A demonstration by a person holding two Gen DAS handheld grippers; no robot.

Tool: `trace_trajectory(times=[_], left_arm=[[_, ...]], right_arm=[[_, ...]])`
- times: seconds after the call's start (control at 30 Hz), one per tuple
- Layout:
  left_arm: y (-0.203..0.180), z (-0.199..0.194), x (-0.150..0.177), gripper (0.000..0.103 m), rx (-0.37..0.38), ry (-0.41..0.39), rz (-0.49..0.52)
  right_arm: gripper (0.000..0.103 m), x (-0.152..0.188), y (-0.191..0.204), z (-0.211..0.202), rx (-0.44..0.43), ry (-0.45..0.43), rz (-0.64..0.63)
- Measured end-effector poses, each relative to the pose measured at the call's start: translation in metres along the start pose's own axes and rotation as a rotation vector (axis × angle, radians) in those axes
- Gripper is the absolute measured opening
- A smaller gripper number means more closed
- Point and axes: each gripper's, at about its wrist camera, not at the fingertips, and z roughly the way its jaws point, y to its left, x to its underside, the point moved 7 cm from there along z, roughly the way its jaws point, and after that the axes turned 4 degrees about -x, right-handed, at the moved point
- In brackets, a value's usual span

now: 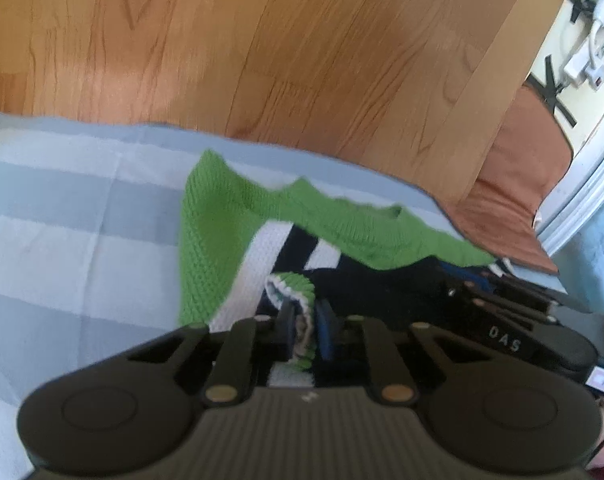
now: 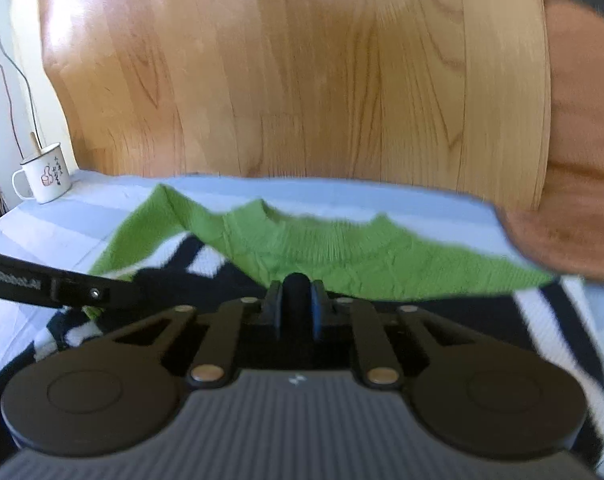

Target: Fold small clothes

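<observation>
On striped bedding, both grippers pinch the sweater edge.

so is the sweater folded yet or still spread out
Partly folded: the sweater's green neck end lies doubled over its striped body, and both grippers, left and right, pinch fabric.

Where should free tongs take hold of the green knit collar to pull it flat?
Grip the ribbed neckline edge of the sweater, at the shallow dip midway between its two raised shoulder peaks. Come from the near side, low over the striped bedspread: that edge curls up slightly and faces the wooden headboard, leaving a lip to pinch.
</observation>
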Motion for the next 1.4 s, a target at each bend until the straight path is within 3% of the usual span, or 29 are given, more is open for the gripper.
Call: trace_trajectory(times=[0.1,0.2,0.33,0.47,0.57,0.67,0.77,0.8,0.87,0.93,1.0,1.13,1.23,1.3,1.37,1.4], left_arm=[[0.002,-0.025,-0.012,0.010,-0.023,-0.105,-0.001],[0.015,-0.038,-0.019,0.010,-0.074,-0.157,-0.026],[0.029,0.000,-0.007,0.012,-0.139,-0.031,-0.029],[0.030,-0.007,-0.009,0.018,-0.147,-0.059,-0.030],[0.035,-0.025,-0.016,0.018,-0.121,-0.140,-0.081],[0.029,-0.036,-0.021,0.017,-0.065,-0.208,-0.099],[0.016,-0.023,-0.018,0.017,-0.065,-0.180,-0.041],[0.012,-0.012,-0.014,0.017,-0.080,-0.139,-0.018],[0.008,0.011,-0.005,0.016,-0.109,-0.040,0.030],[0.005,0.014,-0.004,0.017,-0.138,-0.053,0.065],[0.007,0.007,-0.007,0.020,-0.122,-0.060,0.043],[0.028,-0.013,-0.019,0.023,-0.053,-0.118,-0.091],[0.038,-0.014,-0.020,0.023,-0.010,-0.116,-0.150],[0.036,-0.014,-0.019,0.021,0.012,-0.103,-0.140],[0.028,-0.010,-0.017,0.021,0.024,-0.089,-0.103],[0.023,-0.008,-0.015,0.021,0.031,-0.078,-0.082]], right_arm=[[0.017,-0.019,0.009,-0.009,-0.042,-0.113,0.012],[0.018,-0.021,0.018,0.010,-0.077,-0.102,0.020],[0.042,0.003,0.013,0.053,-0.035,0.057,0.027],[0.046,-0.012,-0.018,0.014,-0.077,-0.029,0.241],[0.046,-0.013,-0.045,-0.021,-0.012,-0.084,0.260],[0.046,0.002,-0.076,-0.039,0.107,-0.040,0.248],[0.044,0.025,-0.108,-0.044,0.292,0.051,0.189],[0.050,0.031,-0.119,-0.048,0.339,0.049,0.177],[0.052,0.038,-0.139,-0.056,0.359,0.055,0.282],[0.051,0.038,-0.146,-0.069,0.321,0.010,0.391],[0.051,0.030,-0.130,-0.080,0.249,-0.039,0.404],[0.051,0.013,-0.050,-0.073,-0.001,-0.032,0.243],[0.052,0.014,0.022,-0.057,-0.132,0.021,0.000],[0.055,0.022,0.054,-0.041,-0.139,0.056,-0.161],[0.052,0.027,0.061,-0.020,-0.078,0.093,-0.285],[0.034,0.031,0.059,-0.012,-0.034,0.108,-0.324]])
